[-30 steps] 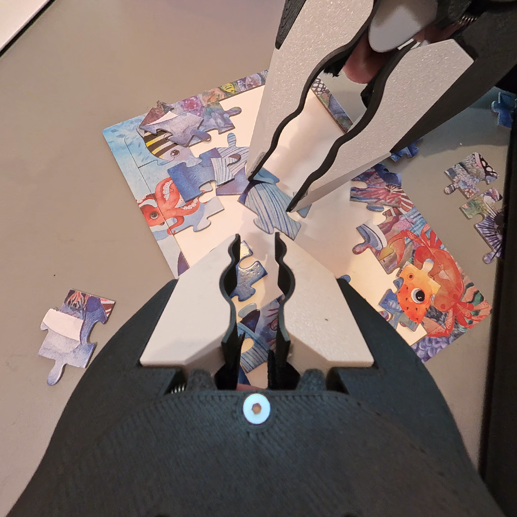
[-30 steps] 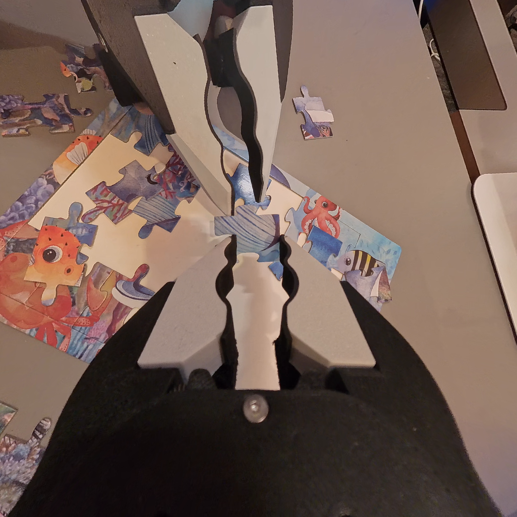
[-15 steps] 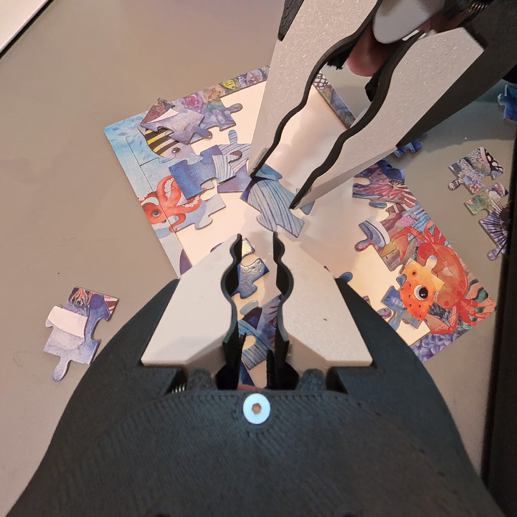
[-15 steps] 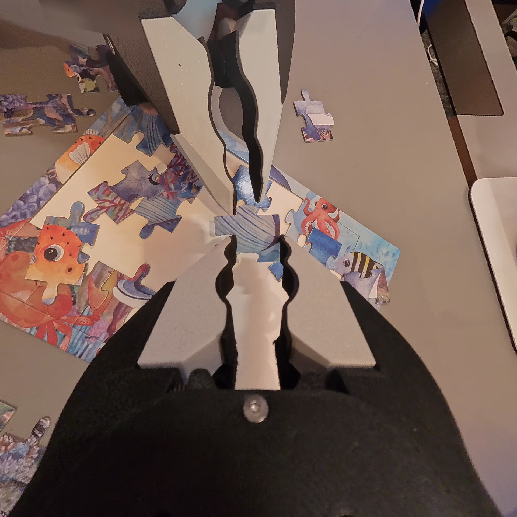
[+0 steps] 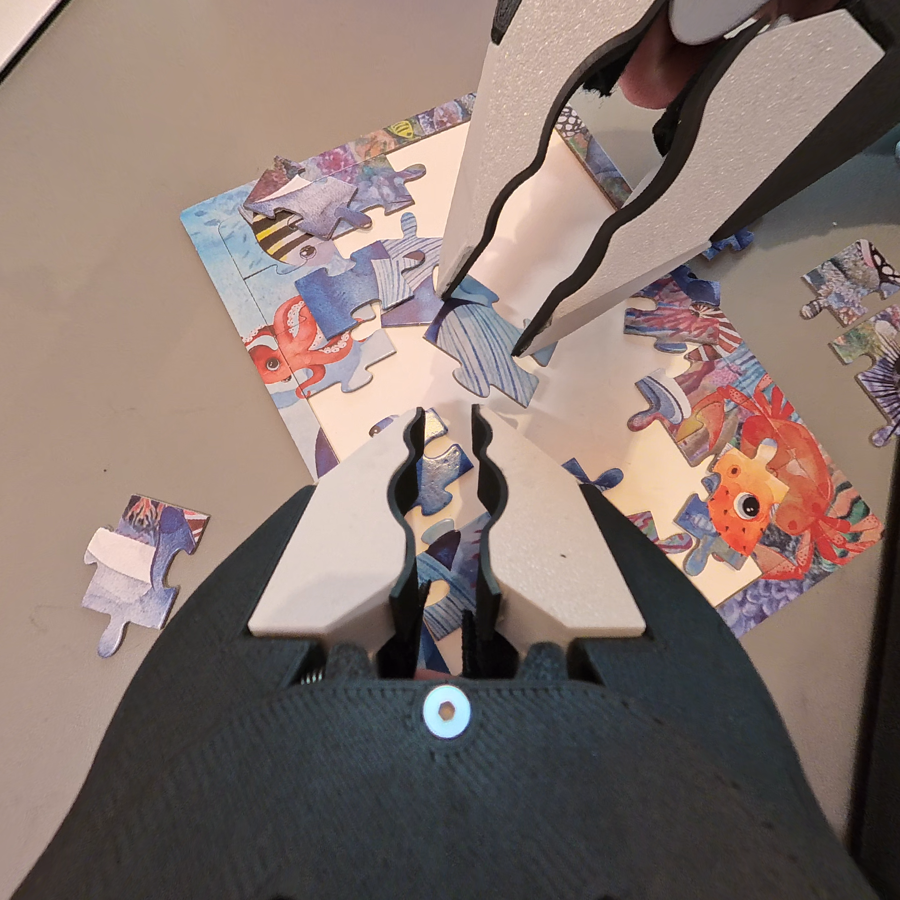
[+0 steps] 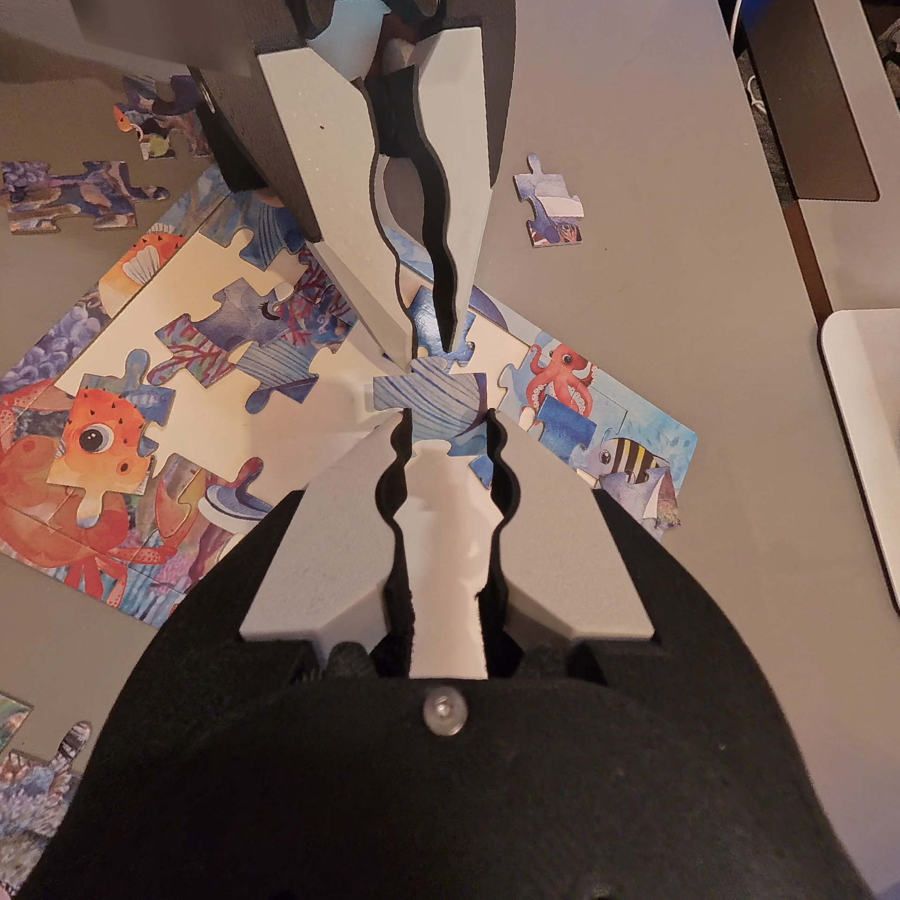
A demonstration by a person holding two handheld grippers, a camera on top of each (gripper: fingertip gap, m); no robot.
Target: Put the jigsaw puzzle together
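The puzzle board (image 5: 589,389) lies on the grey table, with its cream middle partly bare; it also shows in the right wrist view (image 6: 195,423). My right gripper (image 6: 445,416) is shut on a striped blue piece (image 6: 428,394) and holds it slightly raised over the board's middle. In the left wrist view the right gripper (image 5: 484,321) comes in from the top, over the same piece (image 5: 482,370). My left gripper (image 5: 446,413) is open by a narrow gap, tips down on a dark blue piece (image 5: 438,467) at the board's near edge. The left gripper also shows in the right wrist view (image 6: 428,348).
An octopus section (image 5: 302,341) and a crab with an orange fish (image 5: 759,492) are on the board. A loose piece (image 5: 141,560) lies on the table to the left. More loose pieces (image 5: 852,287) lie to the right. A white panel (image 6: 867,438) borders the table. Both grippers' tips are close together, under 4 cm apart.
My right gripper and the striped blue piece have shifted slightly across the board towards the crab side. My left gripper has barely moved.
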